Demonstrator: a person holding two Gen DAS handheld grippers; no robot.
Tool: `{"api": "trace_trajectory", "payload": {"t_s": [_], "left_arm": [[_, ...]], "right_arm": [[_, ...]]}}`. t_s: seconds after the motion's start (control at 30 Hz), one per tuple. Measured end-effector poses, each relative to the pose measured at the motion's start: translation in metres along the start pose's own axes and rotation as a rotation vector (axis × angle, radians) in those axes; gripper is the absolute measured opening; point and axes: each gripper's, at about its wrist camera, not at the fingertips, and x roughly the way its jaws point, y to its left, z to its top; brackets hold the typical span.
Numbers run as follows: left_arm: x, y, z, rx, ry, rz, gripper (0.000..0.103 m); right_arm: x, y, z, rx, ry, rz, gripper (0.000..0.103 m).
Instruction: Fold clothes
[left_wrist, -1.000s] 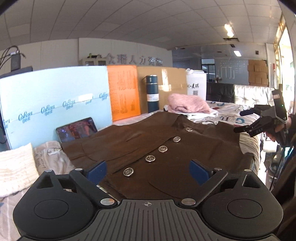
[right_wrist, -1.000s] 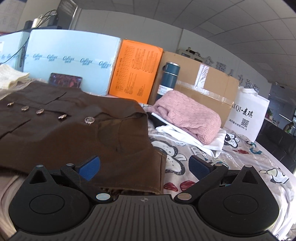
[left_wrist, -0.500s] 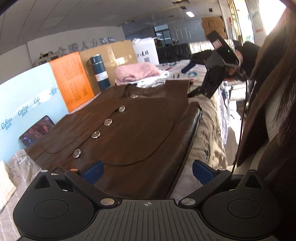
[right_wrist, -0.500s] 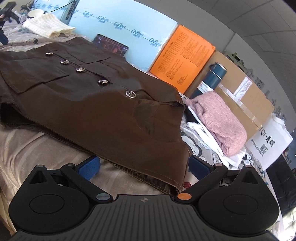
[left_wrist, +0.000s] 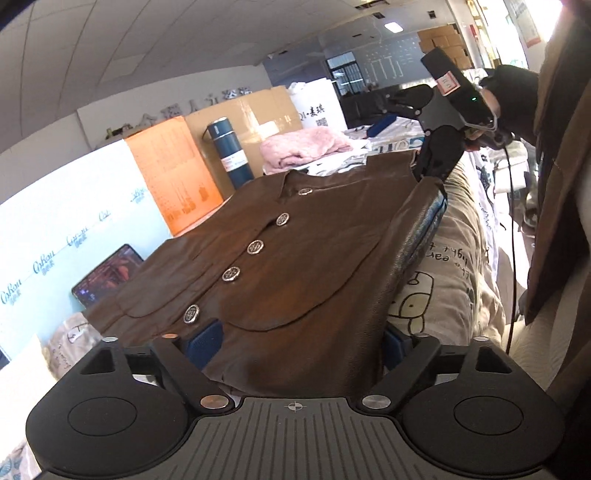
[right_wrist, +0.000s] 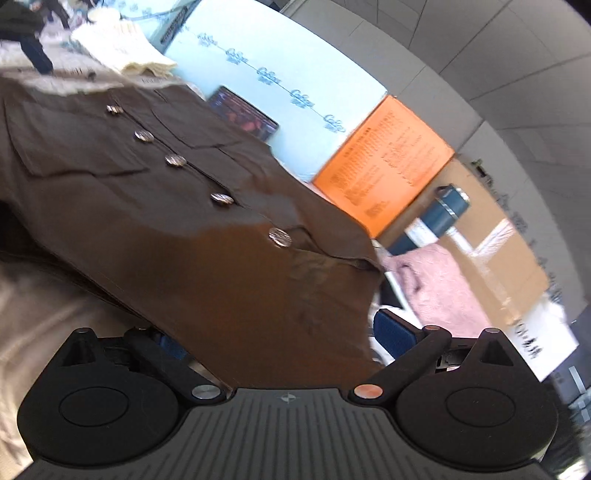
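A brown buttoned vest (left_wrist: 295, 251) lies spread on the bed, silver buttons (left_wrist: 255, 246) up. My left gripper (left_wrist: 299, 341) is open, its blue pads on either side of the vest's hem at the near edge. My right gripper (right_wrist: 280, 339) is open around the vest's shoulder (right_wrist: 258, 295); its left pad is mostly hidden by the cloth. The right gripper also shows in the left wrist view (left_wrist: 432, 147), at the vest's far corner by the bed's edge.
A pink sweater (left_wrist: 306, 147) lies on white clothes beyond the collar. A dark flask (left_wrist: 227, 155), orange board (left_wrist: 173, 177), cardboard box and light-blue panel (left_wrist: 66, 229) line the back. A tablet (left_wrist: 107, 273) leans there. The bed's edge (left_wrist: 461, 258) drops off at right.
Both grippers have moved down and in onto the vest's near edge. The cloth now lies between their open fingers; before, they hovered short of it.
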Motion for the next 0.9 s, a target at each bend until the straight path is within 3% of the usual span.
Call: {"api": "trace_trajectory", "payload": {"t_s": [0.03,0.1,0.17,0.2,0.23,0.27,0.47,0.57,0.73,0.9], "left_arm": [[0.001,-0.001,0.001,0.007,-0.001,-0.016,0.051],[0.002,-0.002,0.001,0.01,-0.004,-0.044,0.038],[0.003,0.001,-0.001,-0.01,-0.011,-0.051,0.029],[0.003,0.002,-0.002,-0.022,-0.016,-0.053,0.021],[0.001,0.003,-0.002,-0.034,-0.021,-0.059,0.017],[-0.001,0.004,-0.003,-0.046,-0.025,-0.064,0.016],[-0.016,0.005,-0.009,-0.12,-0.051,-0.112,0.013],[-0.019,0.024,-0.002,-0.173,-0.134,-0.054,0.013],[-0.016,0.073,0.018,-0.269,-0.305,0.105,0.014],[0.012,0.131,0.033,-0.36,-0.303,0.144,0.014]], "right_arm": [[0.001,0.0,-0.003,-0.029,-0.003,-0.025,0.098],[-0.001,-0.002,-0.005,-0.04,-0.01,-0.017,0.077],[-0.005,0.004,-0.004,-0.091,-0.012,0.001,0.033],[-0.007,0.007,-0.003,-0.111,-0.009,0.017,0.026],[-0.009,0.008,-0.002,-0.108,-0.005,0.038,0.014],[-0.012,0.009,-0.001,-0.103,0.0,0.059,0.009],[-0.038,0.01,-0.001,-0.02,-0.011,0.109,0.005],[-0.042,0.004,0.006,-0.009,-0.046,0.086,0.005],[-0.027,-0.024,0.036,-0.022,-0.158,0.023,0.005],[0.02,-0.06,0.068,-0.023,-0.209,0.056,0.005]]}}
